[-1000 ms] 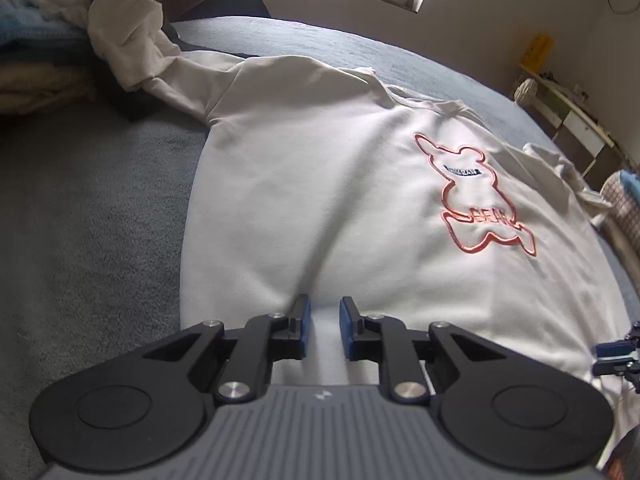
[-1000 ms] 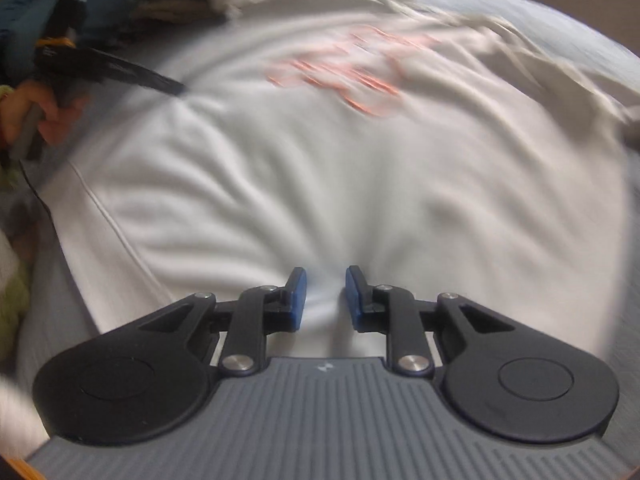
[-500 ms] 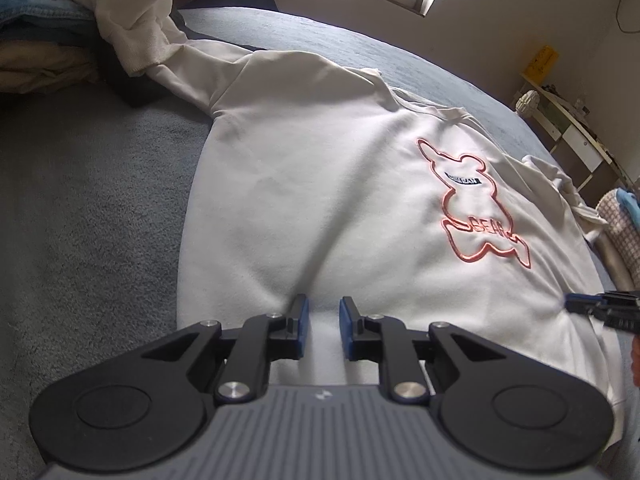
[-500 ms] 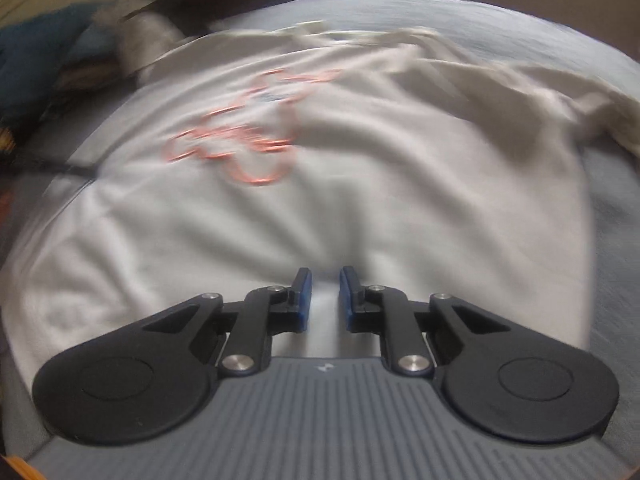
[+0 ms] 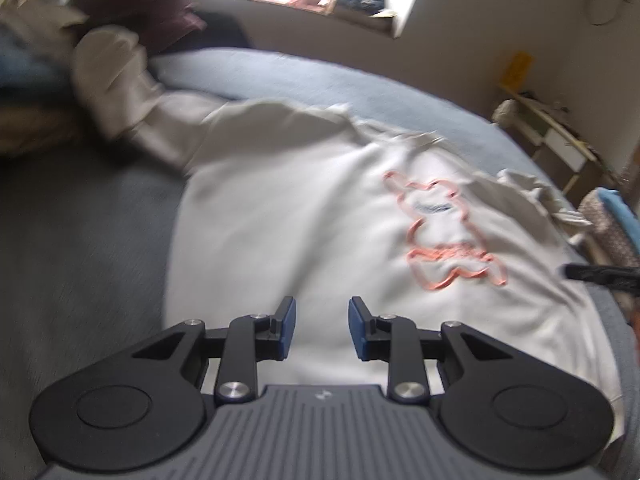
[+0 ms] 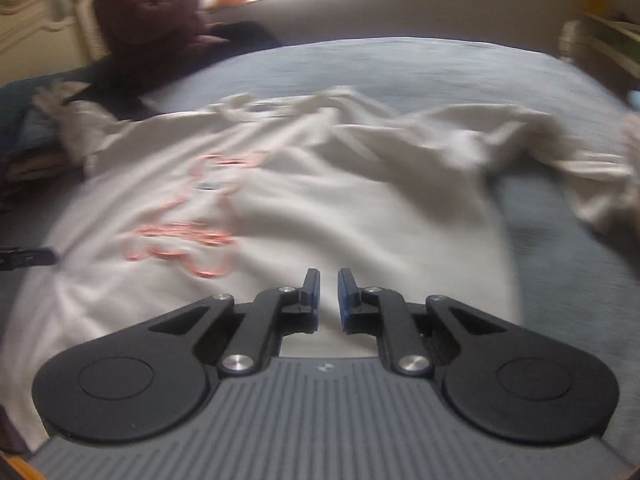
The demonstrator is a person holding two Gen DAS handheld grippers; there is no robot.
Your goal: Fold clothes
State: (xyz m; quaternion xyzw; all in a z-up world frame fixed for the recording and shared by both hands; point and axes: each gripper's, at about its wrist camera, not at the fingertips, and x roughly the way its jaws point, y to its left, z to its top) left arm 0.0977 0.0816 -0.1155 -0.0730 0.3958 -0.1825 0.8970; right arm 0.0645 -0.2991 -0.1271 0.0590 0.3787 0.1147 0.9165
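Note:
A cream sweatshirt (image 5: 280, 220) with an orange bear outline (image 5: 448, 236) lies face up on the grey bed (image 5: 80, 240). My left gripper (image 5: 322, 304) hovers over its hem; its jaws are opening and nothing is between them. One sleeve (image 5: 132, 108) trails off to the upper left. In the right wrist view, my right gripper (image 6: 328, 274) hangs over the sweatshirt (image 6: 380, 220) near the other end of the hem. Its jaws stand a narrow gap apart and are opening, with nothing between them. The other sleeve (image 6: 540, 148) lies bunched at the right. The picture is blurred.
A pile of other clothes (image 5: 28, 92) sits at the bed's far left, with a dark maroon garment (image 6: 152, 12) behind it. A window sill (image 5: 320, 0) runs along the back wall. A low shelf (image 5: 552, 132) stands to the right of the bed.
The left jaws have spread wider and that gripper has lifted a little. The right gripper has swung to the right, so the print slid left and the bunched sleeve came into view.

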